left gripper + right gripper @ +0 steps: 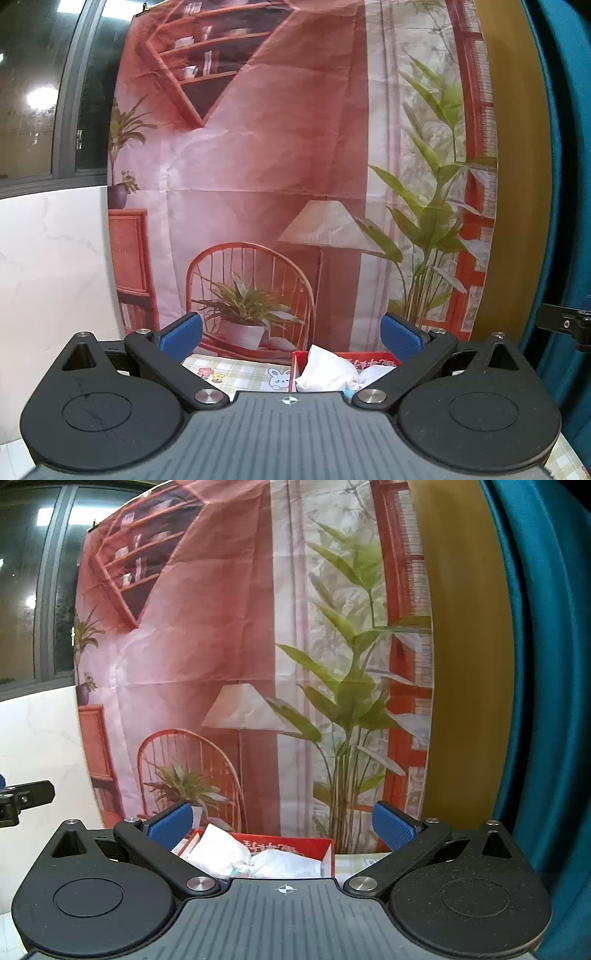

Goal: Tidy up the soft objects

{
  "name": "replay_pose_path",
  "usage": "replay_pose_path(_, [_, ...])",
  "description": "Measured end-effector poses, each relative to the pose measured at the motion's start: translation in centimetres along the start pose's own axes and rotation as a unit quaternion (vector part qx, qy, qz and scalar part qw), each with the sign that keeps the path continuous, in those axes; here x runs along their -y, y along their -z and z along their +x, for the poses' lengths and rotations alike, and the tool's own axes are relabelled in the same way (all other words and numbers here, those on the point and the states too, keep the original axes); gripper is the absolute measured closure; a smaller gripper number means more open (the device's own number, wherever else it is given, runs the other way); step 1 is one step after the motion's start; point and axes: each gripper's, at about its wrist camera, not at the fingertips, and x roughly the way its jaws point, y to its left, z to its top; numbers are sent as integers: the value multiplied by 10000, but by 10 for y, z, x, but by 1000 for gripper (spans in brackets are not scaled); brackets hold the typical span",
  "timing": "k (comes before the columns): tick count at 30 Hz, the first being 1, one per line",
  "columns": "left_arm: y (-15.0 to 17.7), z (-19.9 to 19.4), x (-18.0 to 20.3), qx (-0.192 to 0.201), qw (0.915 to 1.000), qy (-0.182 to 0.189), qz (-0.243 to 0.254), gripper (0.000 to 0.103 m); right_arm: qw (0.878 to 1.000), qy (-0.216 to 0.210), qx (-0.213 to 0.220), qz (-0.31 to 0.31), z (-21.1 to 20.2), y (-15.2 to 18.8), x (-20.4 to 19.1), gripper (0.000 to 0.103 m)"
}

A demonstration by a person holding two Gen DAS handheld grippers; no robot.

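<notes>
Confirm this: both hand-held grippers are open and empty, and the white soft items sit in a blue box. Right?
Not quite. The box is red, not blue, as the right wrist view shows. The white soft items do sit in it, and both hand-held grippers, left and right, are open and empty.

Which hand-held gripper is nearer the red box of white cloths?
Neither clearly. The left hand-held gripper hangs open with the red box ahead to its right; the right hand-held gripper hangs open with it ahead, slightly left.
</notes>
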Motion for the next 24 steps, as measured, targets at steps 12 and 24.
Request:
replay_pose_path(12, [2, -5, 0, -23, 10000, -42, 0, 0, 10000, 28, -3, 11, -1, 3, 2, 0])
replay_pose_path(24, [4, -6, -3, -54, 9999, -84, -29, 0, 10000, 39, 36, -23, -3, 6, -3, 0])
